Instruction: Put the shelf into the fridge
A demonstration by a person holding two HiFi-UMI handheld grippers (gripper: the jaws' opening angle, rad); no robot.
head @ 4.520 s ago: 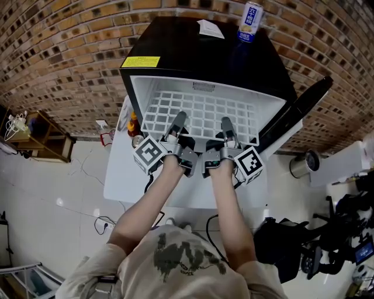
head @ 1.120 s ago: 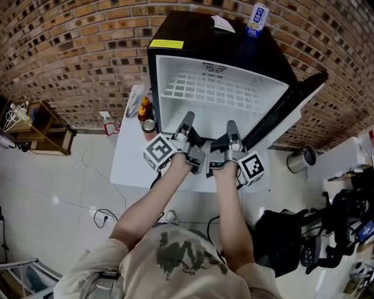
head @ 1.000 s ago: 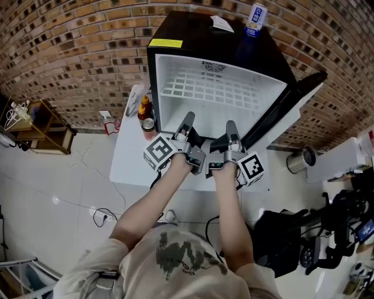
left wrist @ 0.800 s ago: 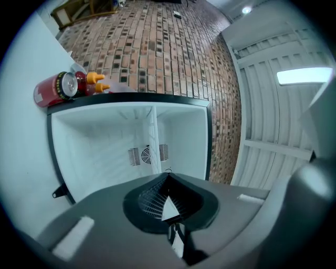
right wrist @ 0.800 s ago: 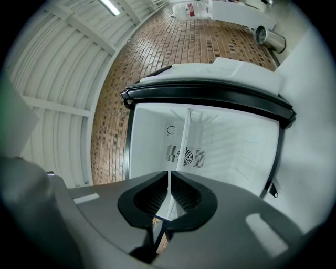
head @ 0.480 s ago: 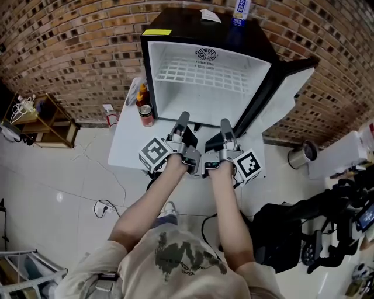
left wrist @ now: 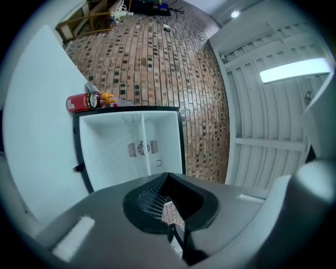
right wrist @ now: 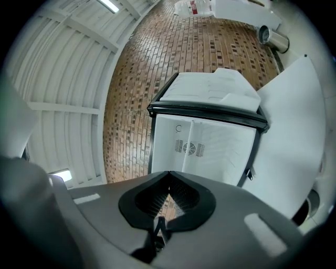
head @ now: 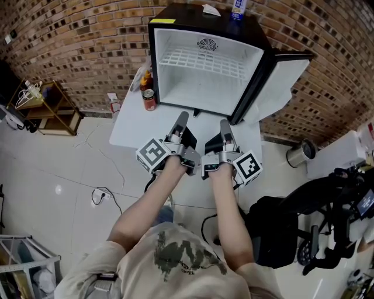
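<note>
Already the shelf [head: 201, 60] is sitting inside the fridge [head: 181, 13]. It is lying flat across the upper part of the white cavity at the top centre of the head view, with its long axis running left to right across the frame.

Both tongs are being held lower in the frame, over the near part of the white table [head: 137, 125] and well apart from the fridge mouth. The left gripper [head: 182, 117] is pointing up the frame toward the cavity's left half and the right gripper [head: 224, 124] toward its right half. Neither is lying noticeably nearer the shelf.

In each gripper view the ribbed pads [left wrist: 150, 199] are meeting at a point with nothing between them, so both tongs are clenched on nothing.

The placing is looking finished. The fridge door [head: 280, 82] is standing open at the upper right, on the right gripper's side, so any closing move is probably falling to that hand.
</note>
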